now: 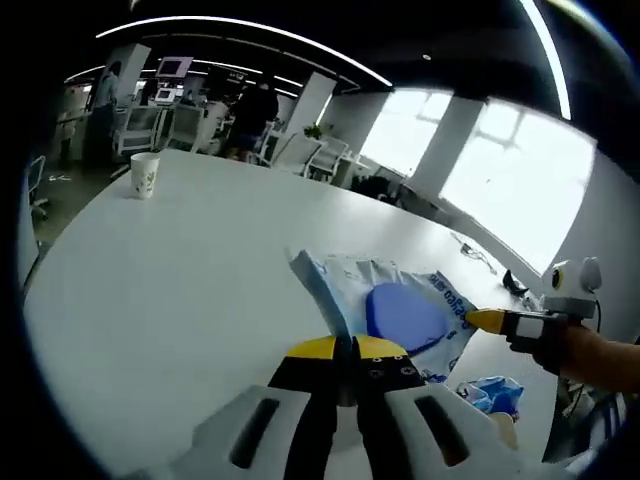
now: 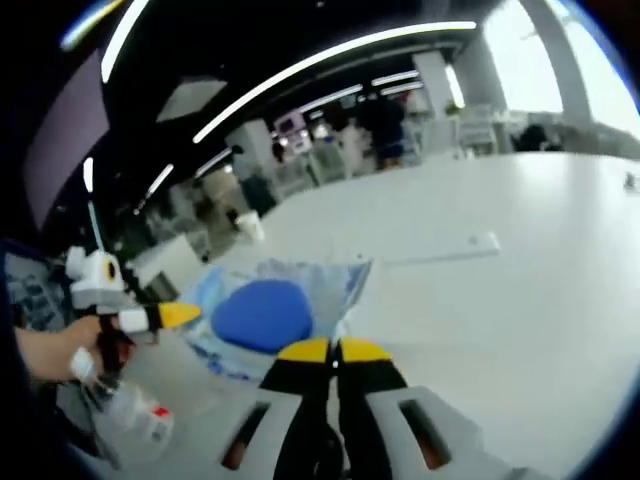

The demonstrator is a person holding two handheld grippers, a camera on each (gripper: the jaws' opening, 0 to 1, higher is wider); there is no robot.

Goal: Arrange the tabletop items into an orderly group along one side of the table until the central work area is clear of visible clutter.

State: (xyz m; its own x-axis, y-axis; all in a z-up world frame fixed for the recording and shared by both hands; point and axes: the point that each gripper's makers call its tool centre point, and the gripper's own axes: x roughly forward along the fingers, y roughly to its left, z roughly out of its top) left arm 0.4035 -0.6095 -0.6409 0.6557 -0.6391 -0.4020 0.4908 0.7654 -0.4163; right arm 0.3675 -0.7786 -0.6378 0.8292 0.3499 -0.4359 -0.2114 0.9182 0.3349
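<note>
**Bag pinched at two edges, both tongs closed on the film**

Bag (image 1: pixel 400 305) is a thin clear plastic pouch with blue print and a blue rounded pad (image 1: pixel 405 315) inside. It is sitting on the white table (image 1: pixel 180 290), with its near edge lifting up.

Handling judgement: it is looking light, floppy and slick. The film will crumple and slide, and the pad inside may shift, so it will sag if carried by one corner. Best hold is the seam or edge, pinched flat at two opposite sides, not the bulge over the pad.

Left gripper (image 1: pixel 352 346) is sitting with its yellow tips together on the raised edge of the bag; no gap is showing between the jaws. Right gripper (image 2: pixel 333 350) is likewise closed, tips meeting at the bag's edge nearest its camera. In the left gripper view the right gripper is coming in beside the bag's far side, appearing to touch it.

Beside the bag, toward the table edge, a crumpled blue item (image 1: pixel 492 392) is lying. Paper cup (image 1: pixel 145 175) is standing well apart from the bag, at the table's far side. Small flat white piece (image 2: pixel 478 242) is lying beyond the bag on open tabletop.
</note>
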